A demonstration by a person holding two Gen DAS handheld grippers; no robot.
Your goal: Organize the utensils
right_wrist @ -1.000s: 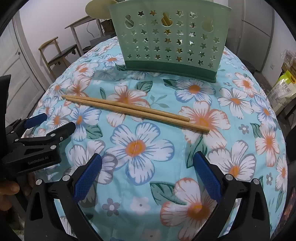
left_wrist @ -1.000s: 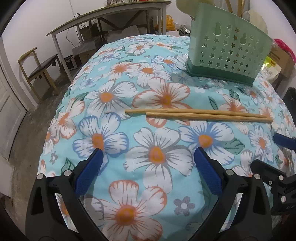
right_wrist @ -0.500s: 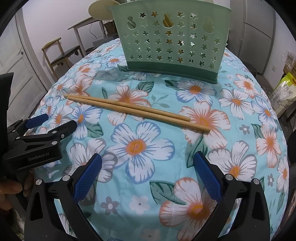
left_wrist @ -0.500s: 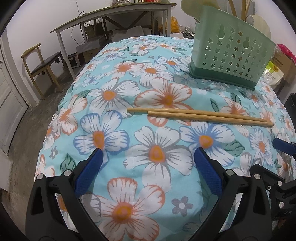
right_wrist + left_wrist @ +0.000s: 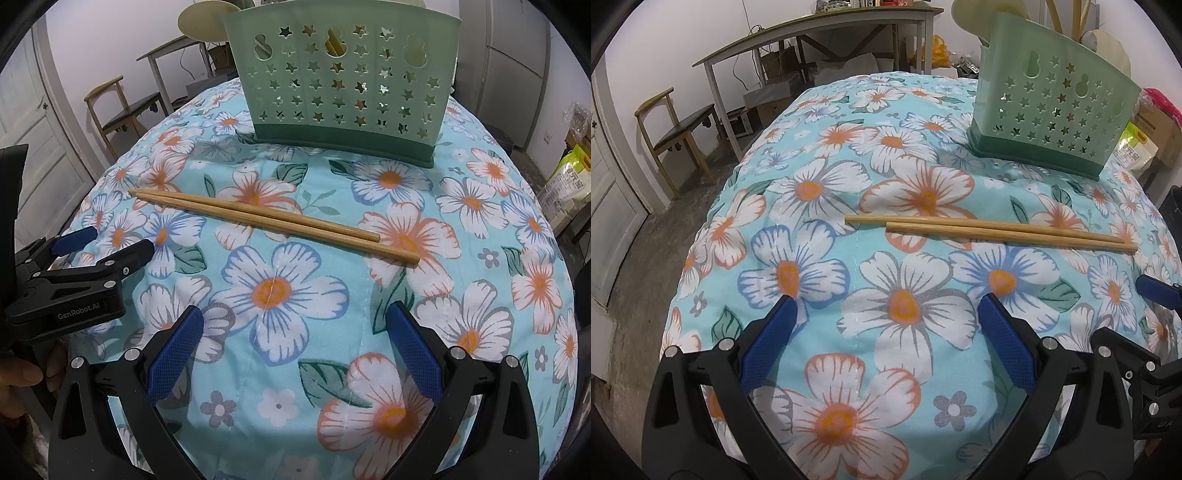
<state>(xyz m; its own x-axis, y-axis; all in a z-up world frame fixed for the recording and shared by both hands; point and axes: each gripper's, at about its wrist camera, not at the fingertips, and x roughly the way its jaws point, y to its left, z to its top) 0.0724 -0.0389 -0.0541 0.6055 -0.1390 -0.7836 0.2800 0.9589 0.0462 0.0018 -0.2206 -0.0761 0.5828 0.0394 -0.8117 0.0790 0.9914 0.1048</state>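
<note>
- The left gripper is spread wide with nothing between its blue pads; it hovers over the floral tablecloth at the 6 o'clock edge of the left wrist view.
- The right gripper is likewise gaping and empty, its blue pads above the cloth at 6 o'clock in the right wrist view.
- Two wooden chopsticks lie flat on the cloth, side by side and touching along their length, their ends staggered; in the left wrist view they sit just past centre toward 2 o'clock, well apart from both sets of fingers.
- In the right wrist view the same chopsticks run diagonally from 10 o'clock down toward centre-right, thin tips at the left.
- A pale green utensil holder with star-shaped cut-outs stands upright on the cloth at 1 o'clock in the left view, beyond the chopsticks and not touching them; wooden handles and a pale round utensil rise out of its top.
- In the right view the holder stands at 12 o'clock.
- The left gripper also shows at 9 o'clock in the right view, held by a hand.
- A wooden chair and a long side table stand at 10 to 11 o'clock behind the covered table.
</note>
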